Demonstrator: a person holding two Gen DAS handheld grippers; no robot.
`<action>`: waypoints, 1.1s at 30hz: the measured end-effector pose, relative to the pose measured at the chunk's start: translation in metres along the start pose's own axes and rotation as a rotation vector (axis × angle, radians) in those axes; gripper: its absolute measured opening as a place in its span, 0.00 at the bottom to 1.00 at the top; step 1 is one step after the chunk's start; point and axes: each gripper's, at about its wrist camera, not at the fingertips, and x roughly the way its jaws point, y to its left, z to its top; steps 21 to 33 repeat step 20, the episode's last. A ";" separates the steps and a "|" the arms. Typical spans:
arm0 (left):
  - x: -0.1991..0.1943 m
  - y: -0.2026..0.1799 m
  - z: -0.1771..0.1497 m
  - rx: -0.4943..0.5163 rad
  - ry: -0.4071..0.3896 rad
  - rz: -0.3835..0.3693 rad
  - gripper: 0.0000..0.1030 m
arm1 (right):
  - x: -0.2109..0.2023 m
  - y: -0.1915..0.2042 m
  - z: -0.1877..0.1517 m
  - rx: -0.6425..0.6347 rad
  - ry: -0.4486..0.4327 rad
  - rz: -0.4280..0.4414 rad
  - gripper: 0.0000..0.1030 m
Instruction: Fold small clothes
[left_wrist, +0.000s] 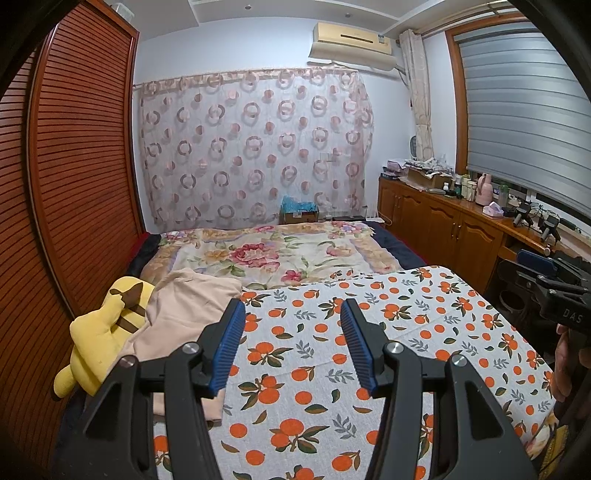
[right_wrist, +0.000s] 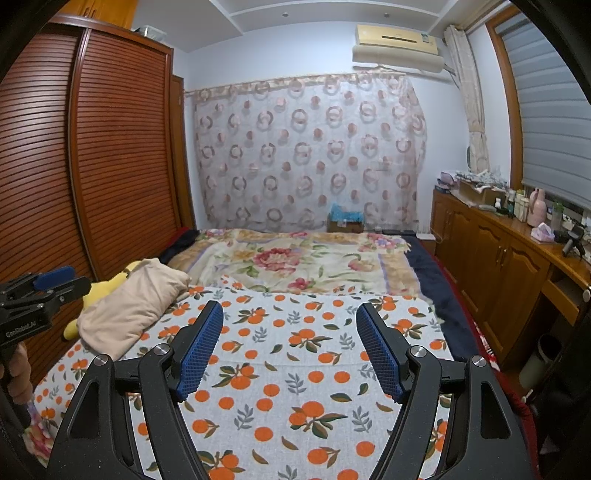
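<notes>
From the left wrist camera, the left gripper (left_wrist: 293, 314) hangs above the bed with its blue-padded jaws partly apart and nothing between them. Below it lies the white bedspread printed with oranges and leaves (left_wrist: 369, 350). The task's thing, a rumpled beige cloth garment (left_wrist: 192, 314), rests at the left of that spread, touching a yellow plush toy with brown stripes (left_wrist: 107, 332). The gripper's left finger hides part of the garment's near edge.

From the right wrist camera, the right gripper (right_wrist: 290, 328) stands wider open, also empty, over bare spread. The garment sits well to its left, bunched so its kind is hard to make out. Folding seems not yet begun; the next move likely calls for reaching left to grasp the cloth and draw it out flat.
</notes>
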 end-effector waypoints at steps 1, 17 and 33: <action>0.000 0.000 -0.001 -0.002 0.001 -0.001 0.52 | 0.000 0.000 0.000 -0.001 0.000 0.000 0.74; -0.001 0.000 -0.001 -0.001 -0.002 -0.003 0.52 | -0.001 -0.005 0.004 0.003 -0.003 -0.006 0.75; -0.001 0.000 -0.001 -0.001 -0.002 -0.002 0.52 | -0.001 -0.006 0.004 0.003 -0.003 -0.005 0.75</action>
